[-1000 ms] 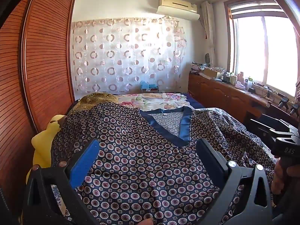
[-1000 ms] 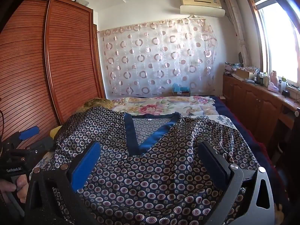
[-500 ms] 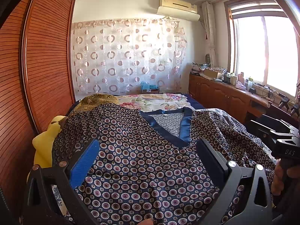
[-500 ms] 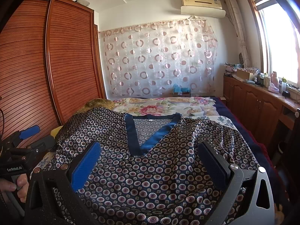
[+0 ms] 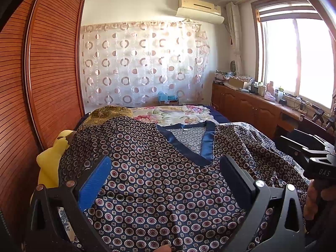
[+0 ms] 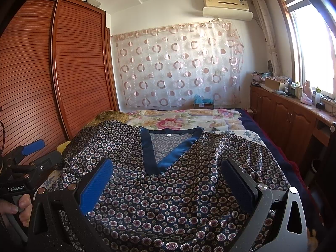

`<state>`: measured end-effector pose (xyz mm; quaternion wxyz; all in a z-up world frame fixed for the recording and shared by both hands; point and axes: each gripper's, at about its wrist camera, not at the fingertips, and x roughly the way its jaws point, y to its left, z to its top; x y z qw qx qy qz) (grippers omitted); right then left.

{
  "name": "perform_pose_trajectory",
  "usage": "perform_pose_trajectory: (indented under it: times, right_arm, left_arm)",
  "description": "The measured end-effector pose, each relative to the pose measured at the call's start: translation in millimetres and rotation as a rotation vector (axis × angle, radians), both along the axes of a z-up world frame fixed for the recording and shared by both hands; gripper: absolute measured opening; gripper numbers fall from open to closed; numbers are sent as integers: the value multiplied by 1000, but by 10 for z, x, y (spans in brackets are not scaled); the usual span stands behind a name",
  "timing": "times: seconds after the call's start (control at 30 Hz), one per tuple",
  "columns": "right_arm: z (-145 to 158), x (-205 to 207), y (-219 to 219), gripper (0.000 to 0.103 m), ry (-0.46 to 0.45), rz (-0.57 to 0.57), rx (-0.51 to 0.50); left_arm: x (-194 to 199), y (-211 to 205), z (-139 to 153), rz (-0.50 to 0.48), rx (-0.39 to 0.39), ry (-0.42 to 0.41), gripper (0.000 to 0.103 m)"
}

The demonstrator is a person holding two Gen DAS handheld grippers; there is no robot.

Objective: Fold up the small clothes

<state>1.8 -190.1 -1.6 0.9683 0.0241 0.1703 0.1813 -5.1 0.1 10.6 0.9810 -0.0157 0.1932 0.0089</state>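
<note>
A navy patterned silky top [image 5: 159, 180] with a plain blue V-neck band [image 5: 206, 141] lies spread front-up on the bed; it also shows in the right wrist view [image 6: 168, 189]. My left gripper [image 5: 166, 168] is open and empty, its jaws wide apart just above the lower front of the top. My right gripper [image 6: 168, 168] is open and empty above the top, below the V-neck [image 6: 168, 159]. The right gripper shows at the right edge of the left wrist view [image 5: 315, 157], and the left gripper at the left edge of the right wrist view [image 6: 27, 159].
A floral bedspread [image 6: 184, 119] covers the far bed. A yellow plush toy [image 5: 52, 159] and a brownish cushion [image 5: 109, 113] lie at the left. A slatted wooden wardrobe [image 6: 63, 73] stands left; a cluttered wooden cabinet [image 6: 289, 113] runs under the window at the right.
Both grippers have drifted slightly, so the top sits a touch lower in both views. The top has not moved, and both grippers stay open.
</note>
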Motion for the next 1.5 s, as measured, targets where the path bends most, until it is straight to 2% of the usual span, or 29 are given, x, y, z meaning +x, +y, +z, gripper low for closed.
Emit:
perform_pose_trajectory:
  times: [1.5]
  right_arm:
    - [-1, 11, 13, 103, -6, 3, -1]
  left_arm:
    - [4, -10, -10, 7, -3, 0, 103]
